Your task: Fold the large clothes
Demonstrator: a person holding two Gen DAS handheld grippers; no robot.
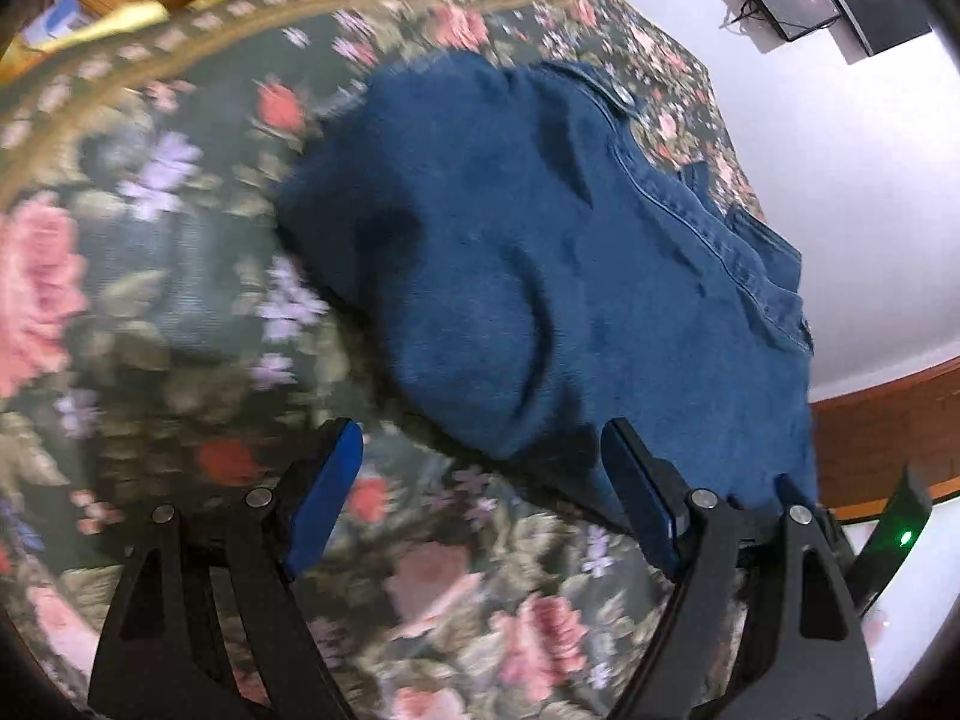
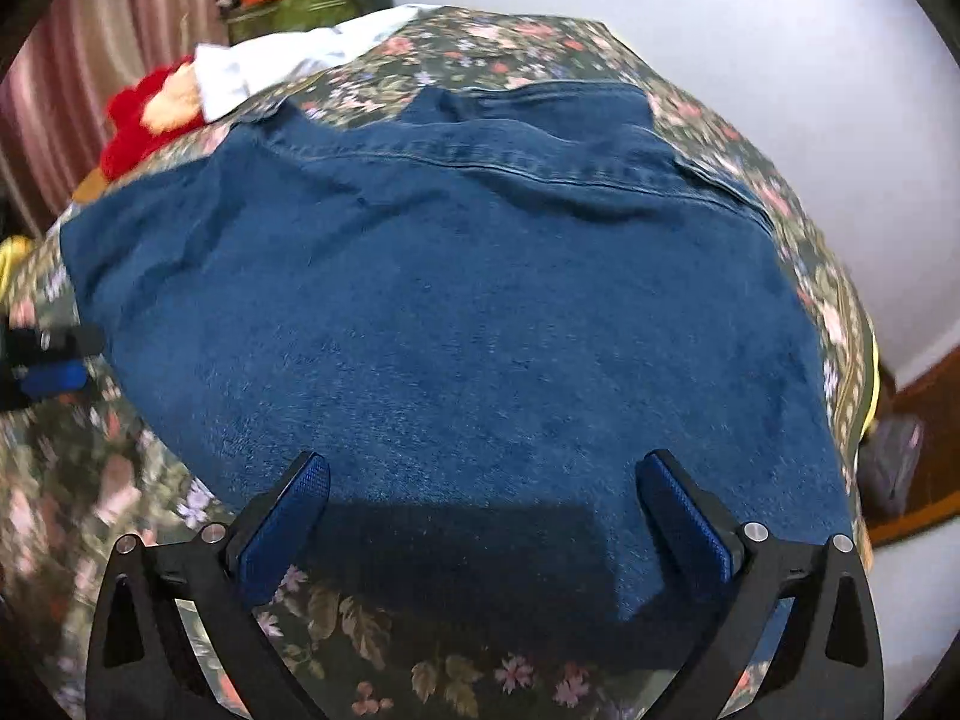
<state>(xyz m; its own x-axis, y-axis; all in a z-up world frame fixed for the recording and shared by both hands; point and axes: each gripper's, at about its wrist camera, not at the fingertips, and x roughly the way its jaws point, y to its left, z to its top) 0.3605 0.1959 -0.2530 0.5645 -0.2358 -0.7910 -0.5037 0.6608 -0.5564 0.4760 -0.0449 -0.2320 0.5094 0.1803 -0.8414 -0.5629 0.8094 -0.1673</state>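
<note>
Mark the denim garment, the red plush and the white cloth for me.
denim garment (image 2: pixel 456 312), right wrist view, middle of its flat panel.
red plush (image 2: pixel 135 120), right wrist view, its red fur.
white cloth (image 2: pixel 270 69), right wrist view, its middle.

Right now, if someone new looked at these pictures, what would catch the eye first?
First, the blue denim garment, spread across the middle of the flowered bedspread. Next, both open grippers near its close edge: the left gripper at one side, the right gripper over the cloth. A red plush toy lies at the far side.
</note>
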